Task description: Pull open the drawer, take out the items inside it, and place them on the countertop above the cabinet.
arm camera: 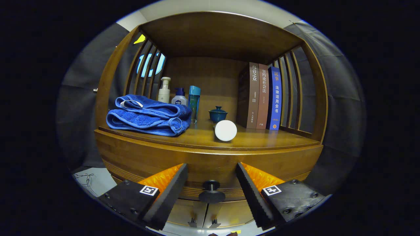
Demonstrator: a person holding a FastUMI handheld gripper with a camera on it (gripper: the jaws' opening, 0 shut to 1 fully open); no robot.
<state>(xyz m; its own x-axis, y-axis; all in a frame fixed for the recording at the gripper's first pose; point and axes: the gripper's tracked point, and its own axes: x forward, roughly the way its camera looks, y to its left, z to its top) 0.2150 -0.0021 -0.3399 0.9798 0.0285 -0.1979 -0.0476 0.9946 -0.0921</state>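
While your tongs (211, 183) stood open, with their two fingers spread wide, the drawer knob (211, 191) sat in the gap between them, touched by neither pad. That dark round knob stuck out from the drawer front (210, 170), which looked closed under the table (256, 141) of the wooden cabinet. Above the knob, near the table's front edge, a white cylinder (225, 130) lay on its side with its round end toward you. Behind the cylinder stood a small teal lidded cup (218, 114). Left of the cylinder lay a folded blue towel (147, 116), and behind the towel stood three bottles (178, 95). Right of the cylinder three books (262, 96) stood upright against the slatted side. You could not see inside the drawer.
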